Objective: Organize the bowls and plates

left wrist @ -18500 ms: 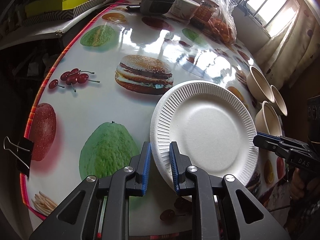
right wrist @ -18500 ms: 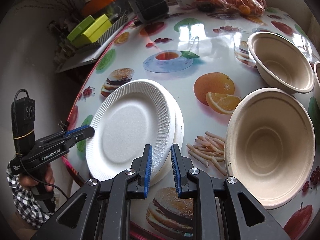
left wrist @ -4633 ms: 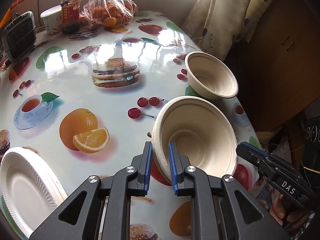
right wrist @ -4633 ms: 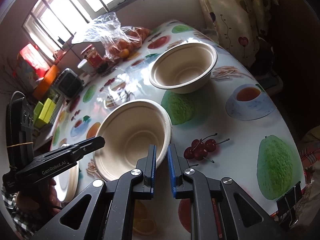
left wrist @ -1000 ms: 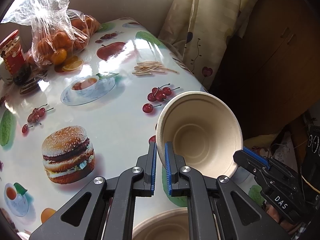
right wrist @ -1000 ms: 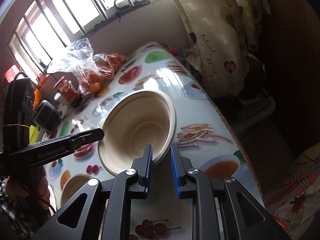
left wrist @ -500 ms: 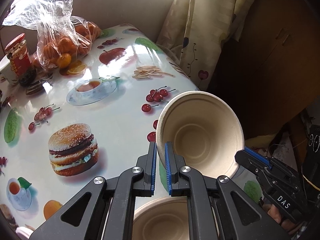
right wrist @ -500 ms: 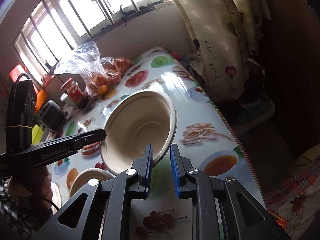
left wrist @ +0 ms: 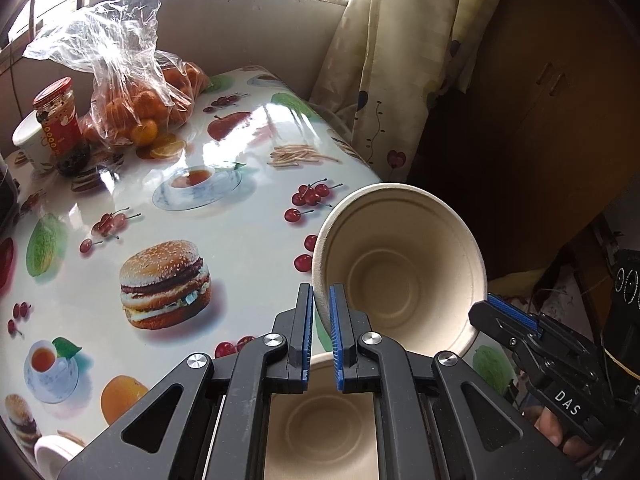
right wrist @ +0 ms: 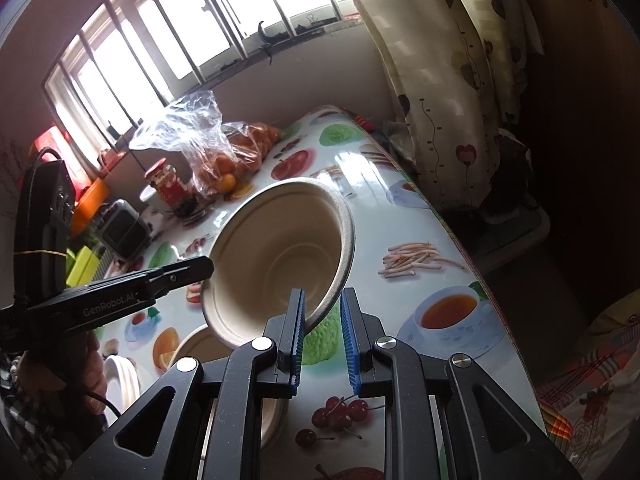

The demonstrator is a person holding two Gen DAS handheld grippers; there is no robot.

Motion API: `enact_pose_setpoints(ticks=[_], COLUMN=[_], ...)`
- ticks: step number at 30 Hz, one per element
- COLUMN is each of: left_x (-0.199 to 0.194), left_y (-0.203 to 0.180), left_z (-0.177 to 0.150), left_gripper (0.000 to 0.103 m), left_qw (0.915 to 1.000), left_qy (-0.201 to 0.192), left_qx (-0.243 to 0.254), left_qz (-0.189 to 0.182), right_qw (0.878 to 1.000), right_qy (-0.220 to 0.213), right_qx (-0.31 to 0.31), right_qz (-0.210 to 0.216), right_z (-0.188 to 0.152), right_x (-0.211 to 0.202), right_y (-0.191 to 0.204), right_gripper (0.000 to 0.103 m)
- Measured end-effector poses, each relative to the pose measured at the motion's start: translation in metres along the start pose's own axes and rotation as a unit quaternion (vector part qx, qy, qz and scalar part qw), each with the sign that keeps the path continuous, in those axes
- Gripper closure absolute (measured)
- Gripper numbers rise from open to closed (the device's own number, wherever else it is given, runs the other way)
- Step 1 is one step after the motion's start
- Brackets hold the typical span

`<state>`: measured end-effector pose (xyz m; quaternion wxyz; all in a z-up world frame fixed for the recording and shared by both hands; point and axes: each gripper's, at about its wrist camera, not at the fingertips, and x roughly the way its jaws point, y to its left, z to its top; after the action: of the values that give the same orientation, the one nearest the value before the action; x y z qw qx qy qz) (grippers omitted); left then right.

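A beige paper bowl [left wrist: 400, 276] hangs tilted above the fruit-print table [left wrist: 240, 240], held by its rim from two sides. My left gripper [left wrist: 320, 320] is shut on its near-left rim. In the left wrist view my right gripper [left wrist: 500, 312] meets the bowl's right rim. In the right wrist view my right gripper [right wrist: 322, 312] has the rim of the bowl [right wrist: 276, 256] between its pads, and my left gripper [right wrist: 200, 268] touches the far side. A second beige bowl [left wrist: 320, 420] sits on the table just below, partly hidden by the fingers. White plates [right wrist: 124, 380] lie further left.
A plastic bag of oranges [left wrist: 132, 92], a red-lidded jar [left wrist: 56, 120] and a white cup [left wrist: 28, 144] stand at the table's far end. A dark box-shaped appliance [right wrist: 124, 228] is behind them. A curtain [left wrist: 380, 60] and a wooden cabinet [left wrist: 540, 120] border the right edge.
Both grippers have risen and drawn back with the bowl between them. The lower bowl now shows more fully beneath it.
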<state>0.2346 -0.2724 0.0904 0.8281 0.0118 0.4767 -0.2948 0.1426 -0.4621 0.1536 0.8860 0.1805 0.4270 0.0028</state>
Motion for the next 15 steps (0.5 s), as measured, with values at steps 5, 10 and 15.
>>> enact_pose_setpoints(ticks=[5, 10, 15], left_x=[-0.01, -0.019, -0.029], left_y=[0.001, 0.004, 0.005], left_z=[-0.01, -0.019, -0.029], left_gripper=[0.094, 0.094, 0.094], left_qw=[1.0, 1.0, 0.9999], left_qy=[-0.005, -0.008, -0.016], left_qx=[-0.003, -0.005, 0.0], left_qz=[-0.001, -0.003, 0.005], right_qw=[1.0, 1.0, 1.0], right_qy=[-0.003, -0.005, -0.004], right_qx=[-0.004, -0.007, -0.011], right_qz=[0.002, 0.004, 0.008], right_z=[-0.007, -0.015, -0.022], right_x=[-0.009, -0.016, -0.02], right_y=[0.008, 0.015, 0.023], right_gripper=[0.085, 0.085, 0.085])
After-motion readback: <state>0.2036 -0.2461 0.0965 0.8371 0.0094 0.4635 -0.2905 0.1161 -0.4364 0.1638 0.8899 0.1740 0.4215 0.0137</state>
